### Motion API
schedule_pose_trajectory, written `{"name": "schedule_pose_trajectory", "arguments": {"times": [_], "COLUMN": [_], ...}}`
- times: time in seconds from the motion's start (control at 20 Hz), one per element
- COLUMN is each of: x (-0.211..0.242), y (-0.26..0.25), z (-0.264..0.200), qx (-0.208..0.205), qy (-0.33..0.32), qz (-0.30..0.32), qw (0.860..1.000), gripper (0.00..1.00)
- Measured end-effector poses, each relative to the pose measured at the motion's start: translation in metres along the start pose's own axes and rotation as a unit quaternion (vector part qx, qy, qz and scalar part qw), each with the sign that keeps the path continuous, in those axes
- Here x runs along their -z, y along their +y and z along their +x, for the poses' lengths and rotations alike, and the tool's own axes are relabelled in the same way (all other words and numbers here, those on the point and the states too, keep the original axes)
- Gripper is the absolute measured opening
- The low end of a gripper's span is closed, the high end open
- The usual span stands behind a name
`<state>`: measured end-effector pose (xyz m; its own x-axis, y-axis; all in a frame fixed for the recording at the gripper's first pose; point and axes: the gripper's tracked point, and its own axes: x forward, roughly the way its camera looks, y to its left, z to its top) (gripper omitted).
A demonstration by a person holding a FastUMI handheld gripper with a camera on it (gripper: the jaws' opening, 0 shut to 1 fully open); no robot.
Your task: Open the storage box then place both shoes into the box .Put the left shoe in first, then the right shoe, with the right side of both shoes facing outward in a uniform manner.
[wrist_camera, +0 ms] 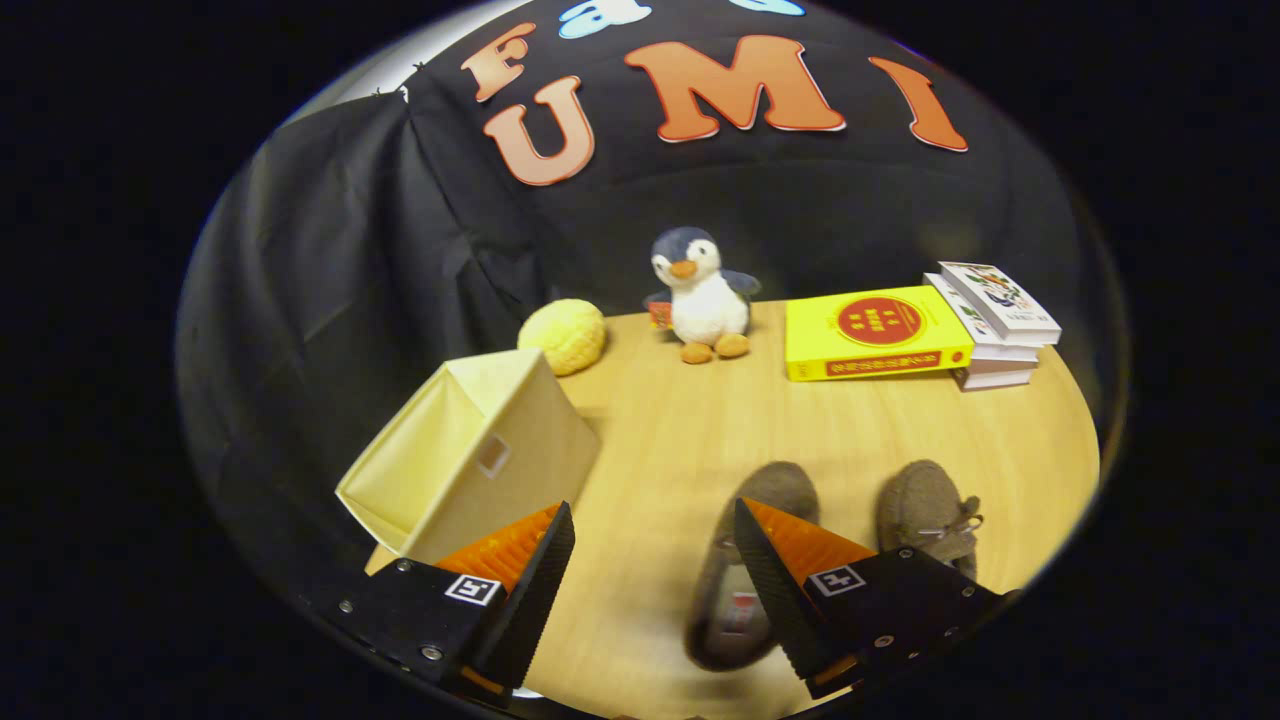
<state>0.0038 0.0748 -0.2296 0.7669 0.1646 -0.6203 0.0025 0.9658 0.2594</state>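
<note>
Where the table (680,440) meets the dark cloth wall on the left, a cream fabric storage box (470,455) is seen lying tipped on its side, its open mouth turned toward the left and its inside bare. A small clear label pocket is carried on the side panel that faces the fingers. Just beyond the box, at the back of the table, a round yellow knitted ball (564,335) is found, and to its right a plush penguin (702,295) is stood upright against the wall.

The hand-held gripper (655,520) is held above the table with its fingers spread wide apart, nothing being gripped between them; bare wood is seen in the gap. The tip of the left finger is placed in front of the lower corner of the box.

Behind the right finger, a brown slipper-style shoe (755,530) is laid flat on the table with its toe pointed away, its heel part being partly covered by that finger. Just beside it, further right, a second matching shoe (925,510) with a small bow on top is laid parallel, also toe away; neither is touched by the fingers.

At the far right rear, a yellow book (875,335) is rested against a short stack of books (995,325).
</note>
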Motion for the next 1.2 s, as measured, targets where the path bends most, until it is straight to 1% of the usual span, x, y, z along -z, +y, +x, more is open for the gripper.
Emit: {"name": "schedule_pose_trajectory", "arguments": {"times": [0.1,0.2,0.4,0.55,0.65,0.8,0.85,0.9,0.95,1.0,1.05,1.2], "x": [0.014,0.029,0.054,0.068,0.071,0.066,0.068,0.067,0.069,0.07,0.071,0.072], "y": [-0.028,-0.043,-0.063,-0.07,-0.076,-0.075,-0.077,-0.077,-0.08,-0.083,-0.086,-0.088], "z": [0.001,0.0,0.014,0.027,0.037,0.054,0.058,0.064,0.067,0.069,0.071,0.074], "qx": [0.031,0.048,0.069,0.071,0.081,0.081,0.08,0.082,0.086,0.094,0.099,0.106], "qy": [0.018,0.033,0.057,0.076,0.084,0.076,0.073,0.07,0.071,0.073,0.077,0.082], "qz": [-0.007,-0.009,-0.019,-0.031,-0.037,-0.03,-0.027,-0.023,-0.018,-0.014,-0.009,0.012], "qw": [0.999,0.998,0.996,0.994,0.993,0.993,0.994,0.994,0.994,0.993,0.992,0.991], "gripper": [0.96,0.96,0.94,0.92,0.86,0.69,0.66,0.57,0.53,0.44,0.41,0.15]}}
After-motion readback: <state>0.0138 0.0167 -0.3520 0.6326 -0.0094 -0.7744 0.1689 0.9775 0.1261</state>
